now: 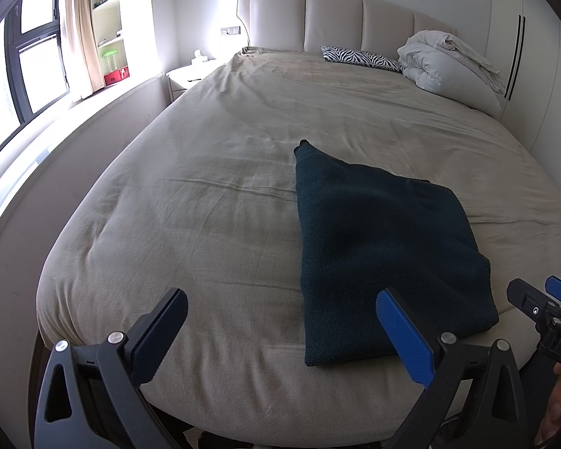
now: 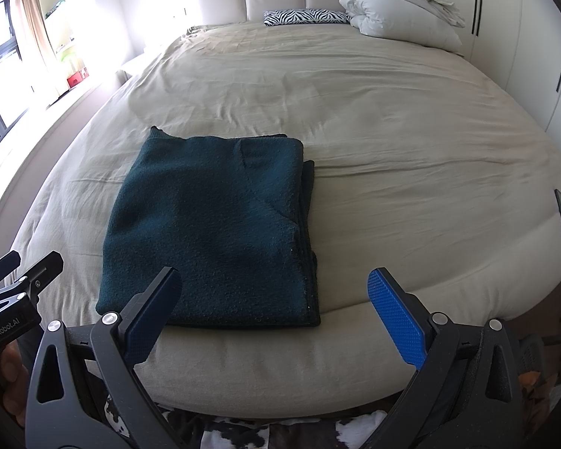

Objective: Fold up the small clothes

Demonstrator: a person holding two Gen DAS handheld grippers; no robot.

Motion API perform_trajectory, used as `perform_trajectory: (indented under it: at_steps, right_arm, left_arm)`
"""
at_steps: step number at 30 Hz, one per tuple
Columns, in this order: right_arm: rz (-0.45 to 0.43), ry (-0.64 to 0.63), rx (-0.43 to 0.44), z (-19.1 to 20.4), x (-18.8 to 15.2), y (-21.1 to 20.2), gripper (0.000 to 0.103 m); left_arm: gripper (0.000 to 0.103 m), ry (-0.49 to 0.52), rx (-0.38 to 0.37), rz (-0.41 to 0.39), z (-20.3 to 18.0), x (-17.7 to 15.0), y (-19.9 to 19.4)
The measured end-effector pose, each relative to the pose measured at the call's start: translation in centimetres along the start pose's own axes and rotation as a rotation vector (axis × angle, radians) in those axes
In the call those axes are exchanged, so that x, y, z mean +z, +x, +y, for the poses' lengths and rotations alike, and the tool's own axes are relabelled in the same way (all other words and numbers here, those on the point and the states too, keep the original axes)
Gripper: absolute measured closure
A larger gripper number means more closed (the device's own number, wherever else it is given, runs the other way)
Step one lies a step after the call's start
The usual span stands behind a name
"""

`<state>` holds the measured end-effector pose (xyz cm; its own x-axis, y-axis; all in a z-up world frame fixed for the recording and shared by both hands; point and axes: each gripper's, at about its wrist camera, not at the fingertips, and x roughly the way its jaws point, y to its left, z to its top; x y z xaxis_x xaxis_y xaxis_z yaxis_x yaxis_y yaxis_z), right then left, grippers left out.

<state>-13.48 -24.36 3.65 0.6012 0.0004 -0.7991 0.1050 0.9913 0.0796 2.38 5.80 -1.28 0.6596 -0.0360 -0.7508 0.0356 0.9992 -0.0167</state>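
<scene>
A dark green sweater (image 2: 213, 224) lies folded into a neat rectangle near the foot edge of the bed (image 2: 392, 149), on the beige sheet. The left gripper (image 1: 280, 331) hangs wide apart and holds nothing, just short of the sweater's near edge. The right gripper (image 2: 276, 312) is likewise spread wide and bare. A zebra pillow (image 2: 304, 17) and a white duvet (image 2: 404, 7) sit by the headboard.
</scene>
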Motion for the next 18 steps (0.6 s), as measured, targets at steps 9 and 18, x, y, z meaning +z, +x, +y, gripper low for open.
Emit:
perform_trajectory:
  at_steps: [9, 18]
  right_arm:
    - [0.002, -0.001, 0.002, -0.05, 0.09, 0.13, 0.001]
    - [0.005, -0.003, 0.005, -0.09, 0.05, 0.18, 0.001]
  left_arm:
    - [0.0, 0.004, -0.001, 0.009, 0.23, -0.06, 0.34]
    - [0.0, 0.004, -0.002, 0.012, 0.38, 0.02, 0.4]
